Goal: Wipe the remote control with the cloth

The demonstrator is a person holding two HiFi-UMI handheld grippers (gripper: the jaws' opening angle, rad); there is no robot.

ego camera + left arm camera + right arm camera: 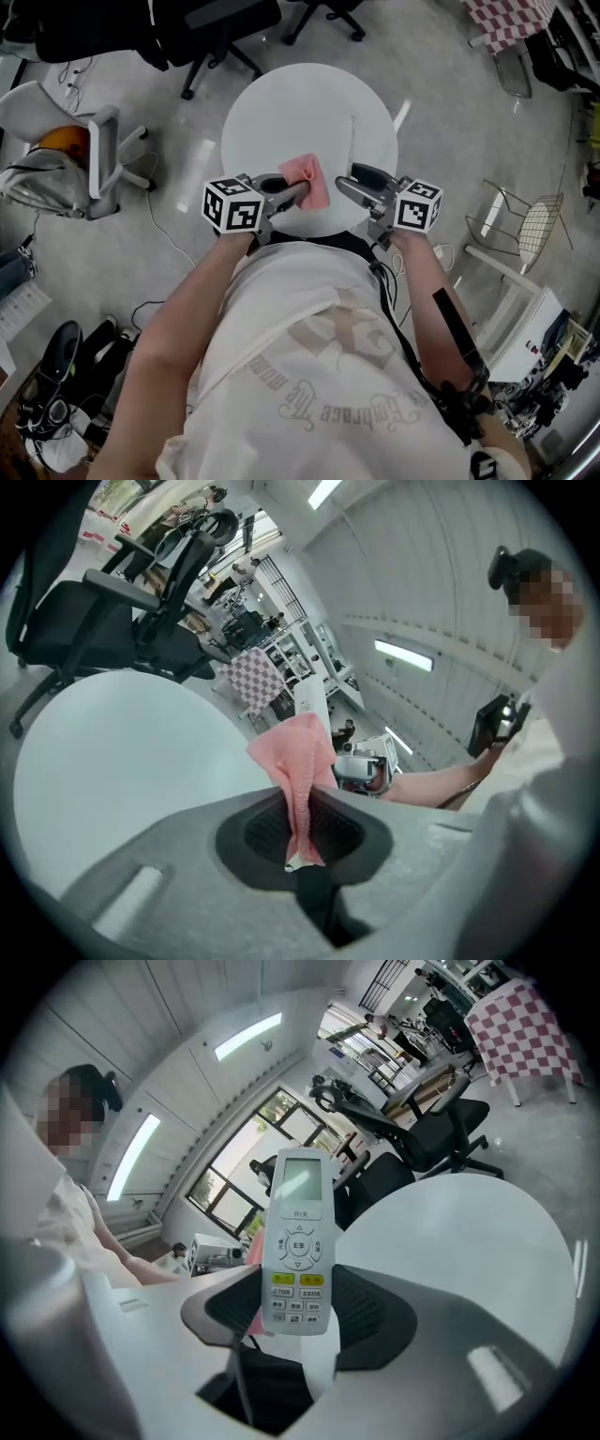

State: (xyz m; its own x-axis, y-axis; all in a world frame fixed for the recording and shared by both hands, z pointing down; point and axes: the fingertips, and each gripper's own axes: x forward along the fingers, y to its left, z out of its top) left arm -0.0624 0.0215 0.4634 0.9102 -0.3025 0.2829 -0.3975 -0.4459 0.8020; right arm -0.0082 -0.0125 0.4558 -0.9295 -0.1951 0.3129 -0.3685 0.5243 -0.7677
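Note:
My left gripper (292,193) is shut on a pink cloth (310,180) and holds it over the near edge of the round white table (281,112). In the left gripper view the cloth (302,761) stands up from between the jaws of the left gripper (302,834). My right gripper (356,182) is shut on the lower end of a white remote control (298,1241), whose buttons and screen face the camera. The remote (311,699) rises just behind the cloth, a short way off. A bit of the cloth (253,1254) peeks out left of the remote.
Black office chairs (220,28) stand beyond the table. A white chair (94,150) with a bag is at the left, a wire chair (530,220) at the right. A checkered cloth (511,19) is top right. Shoes (56,361) and cables lie on the floor at lower left.

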